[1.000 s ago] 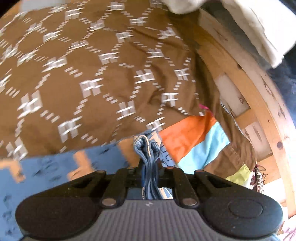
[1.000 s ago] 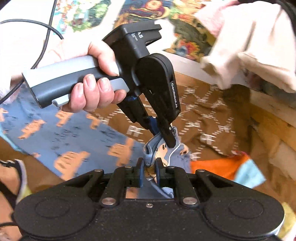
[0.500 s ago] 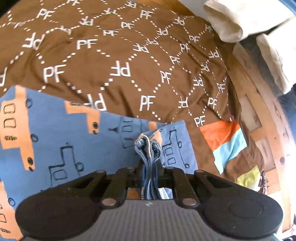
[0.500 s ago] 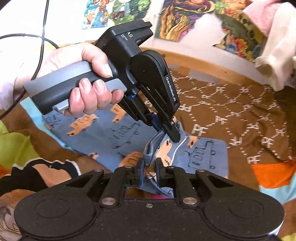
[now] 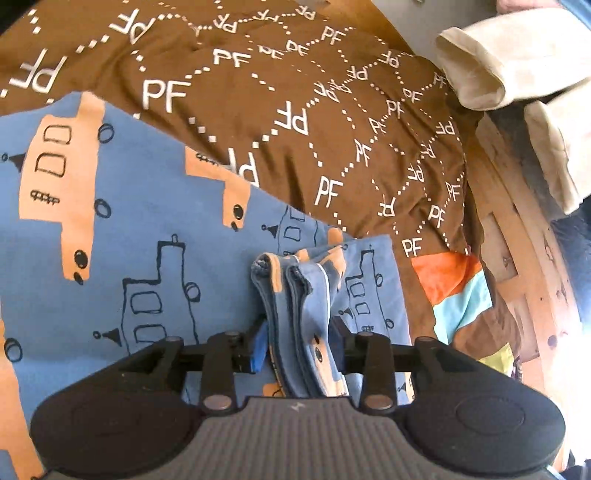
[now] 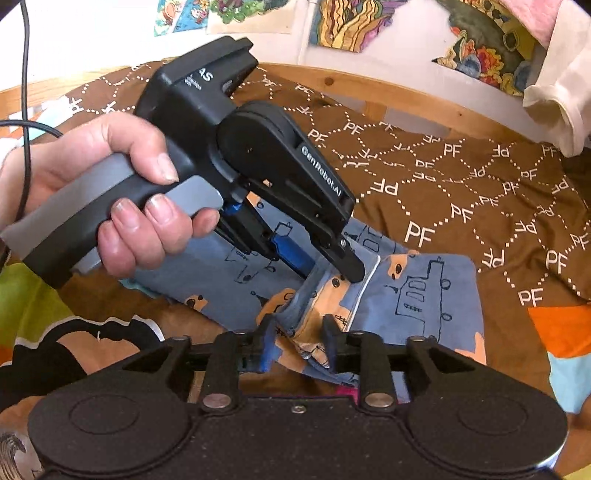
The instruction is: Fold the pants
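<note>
Lying flat on a brown quilted bedspread with a white dotted diamond pattern and "PF" lettering (image 5: 258, 110), the blue cotton pants printed with orange and line-drawn vehicles (image 5: 122, 229) are doubled over on themselves; in the left wrist view their long axis runs from the lower right toward the upper left of the picture, and the folded end sits just short of an orange and pale-blue patch on the cover (image 5: 454, 291). A bunched stack of hems rises from the right end of the fold, pointing away from the camera. Left gripper (image 5: 299, 339): fingers have just been spreading, now stand apart with the hem bundle loose between them, blue pad on the left finger clear of the cloth; released. Right gripper (image 6: 299, 343): fingers likewise just spread, a crumpled flap of the same blue fabric standing between them; released, though whether the left pad brushes the cloth is hard to tell. In the right wrist view the left gripper (image 6: 332, 266) comes in from the upper left, held by a bare hand (image 6: 110, 192) around its grey handle, its fingertips at the raised white-edged flap. A pale wooden bed rail (image 6: 406, 92) curves behind the bedspread; cream cloth (image 5: 498, 62) hangs over the far corner; colourful drawings (image 6: 351, 26) are fixed on the white wall.
</note>
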